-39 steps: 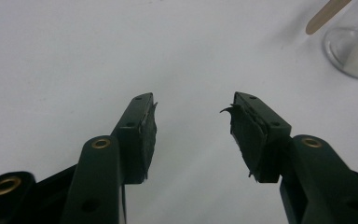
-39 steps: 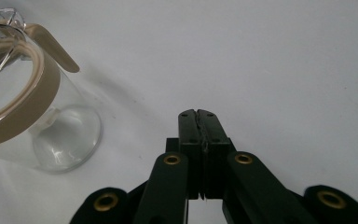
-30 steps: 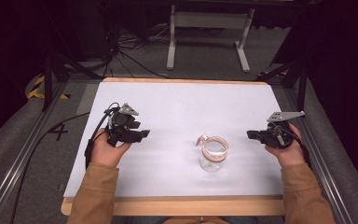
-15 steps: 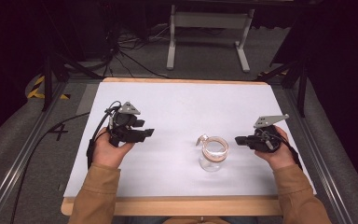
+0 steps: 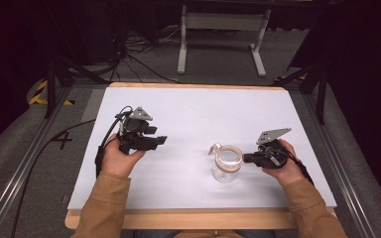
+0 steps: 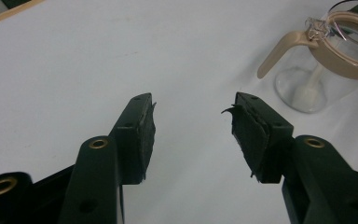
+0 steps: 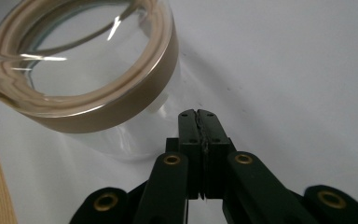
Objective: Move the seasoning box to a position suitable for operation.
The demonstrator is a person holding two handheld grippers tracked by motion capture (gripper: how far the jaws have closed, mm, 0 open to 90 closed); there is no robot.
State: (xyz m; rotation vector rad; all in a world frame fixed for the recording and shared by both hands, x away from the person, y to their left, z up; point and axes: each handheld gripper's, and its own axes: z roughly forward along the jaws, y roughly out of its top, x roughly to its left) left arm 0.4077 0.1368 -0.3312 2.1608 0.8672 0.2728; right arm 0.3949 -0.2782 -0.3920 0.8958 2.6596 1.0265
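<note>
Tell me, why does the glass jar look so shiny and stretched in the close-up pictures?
In the right gripper view the jar sits very near the lens, so its tan rim bulges and blurs, with white glare streaks on the glass lid. In the left gripper view it is sharper but cut by the frame edge. In the high view the jar looks small, evenly lit, barely shadowed.

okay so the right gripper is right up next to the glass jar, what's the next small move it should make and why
Probably open the right gripper first. Its jaws are pressed shut just short of the jar, so it cannot take the tan rim yet. The left gripper is open and apart from it.
</note>
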